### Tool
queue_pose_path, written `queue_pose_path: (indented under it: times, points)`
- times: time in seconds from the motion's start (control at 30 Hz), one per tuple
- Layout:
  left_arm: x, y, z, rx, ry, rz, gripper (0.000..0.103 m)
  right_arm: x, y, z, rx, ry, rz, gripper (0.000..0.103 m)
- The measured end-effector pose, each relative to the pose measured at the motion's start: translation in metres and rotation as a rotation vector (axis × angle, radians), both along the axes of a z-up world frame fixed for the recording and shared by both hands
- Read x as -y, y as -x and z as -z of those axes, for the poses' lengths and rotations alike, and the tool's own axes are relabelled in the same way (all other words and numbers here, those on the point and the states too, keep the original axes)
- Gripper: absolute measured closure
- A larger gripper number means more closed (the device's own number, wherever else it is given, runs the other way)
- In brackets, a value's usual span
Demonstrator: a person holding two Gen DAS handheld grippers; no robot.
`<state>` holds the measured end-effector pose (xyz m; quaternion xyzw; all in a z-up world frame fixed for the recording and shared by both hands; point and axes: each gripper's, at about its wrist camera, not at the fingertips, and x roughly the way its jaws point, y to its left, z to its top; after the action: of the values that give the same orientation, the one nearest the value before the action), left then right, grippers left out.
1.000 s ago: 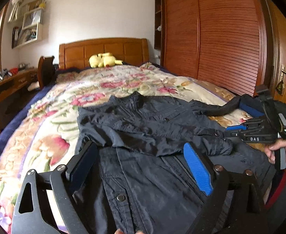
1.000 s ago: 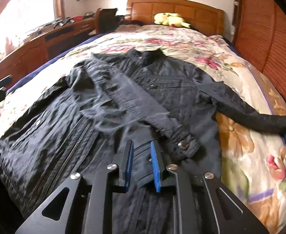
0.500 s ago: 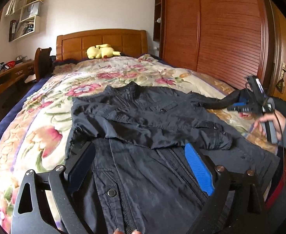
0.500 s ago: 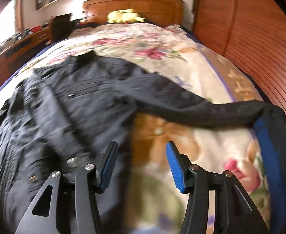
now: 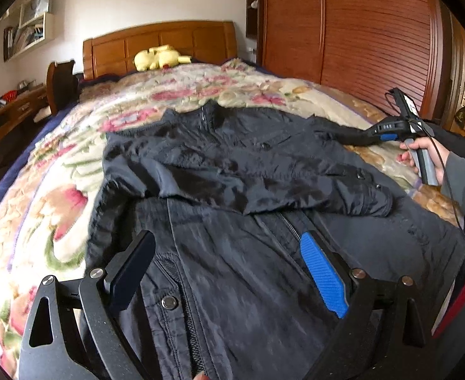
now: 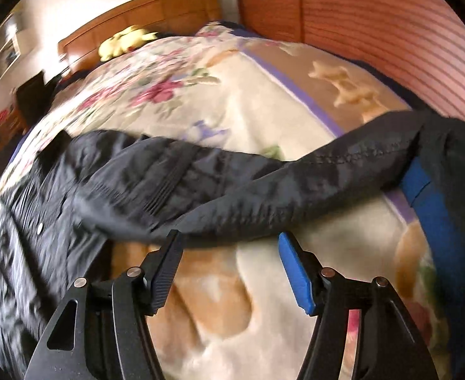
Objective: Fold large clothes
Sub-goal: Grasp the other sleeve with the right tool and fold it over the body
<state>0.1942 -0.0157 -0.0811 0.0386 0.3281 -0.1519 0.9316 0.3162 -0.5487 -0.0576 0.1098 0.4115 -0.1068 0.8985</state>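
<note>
A black jacket (image 5: 232, 221) lies face up on the floral bedspread (image 5: 58, 205), collar toward the headboard. One sleeve (image 5: 264, 190) is folded across its chest. The other sleeve (image 6: 295, 190) stretches out to the bed's right side. My left gripper (image 5: 229, 247) is open and empty, hovering over the jacket's lower front. My right gripper (image 6: 229, 237) is open and empty, its tips just short of the outstretched sleeve. In the left wrist view the right gripper (image 5: 387, 133) is by that sleeve's end.
A wooden headboard (image 5: 159, 44) with a yellow plush toy (image 5: 159, 58) stands at the far end. A wooden wardrobe (image 5: 359, 31) runs along the right side. A desk (image 5: 7, 110) stands at the left. A blue bed edge (image 6: 435, 221) shows at the right.
My right gripper let go of the folded sleeve's cuff, opened, and swung right to the outstretched sleeve. My left gripper stayed open and edged forward over the jacket.
</note>
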Motion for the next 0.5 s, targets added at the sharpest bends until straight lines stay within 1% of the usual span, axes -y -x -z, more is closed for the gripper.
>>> queue_pose_path:
  times: [0.13, 0.23, 0.27, 0.4, 0.5]
  points:
    - [0.003, -0.011, 0.017, -0.077, -0.01, -0.004, 0.01, 0.008, -0.016, 0.012, -0.017, -0.005, 0.035, 0.038]
    - [0.004, -0.014, 0.026, -0.109, -0.014, -0.008, 0.01, 0.01, -0.026, 0.029, -0.072, 0.012, 0.044, 0.037]
    - [0.004, -0.015, 0.027, -0.115, -0.011, -0.008, 0.01, 0.012, -0.026, 0.033, -0.074, 0.006, 0.048, 0.036]
    - [0.004, -0.014, 0.026, -0.115, -0.006, -0.008, 0.01, 0.016, -0.016, 0.042, -0.002, -0.012, 0.059, 0.033]
    - [0.005, -0.014, 0.026, -0.114, -0.014, -0.006, 0.01, 0.016, -0.009, 0.046, 0.028, -0.017, 0.055, 0.031]
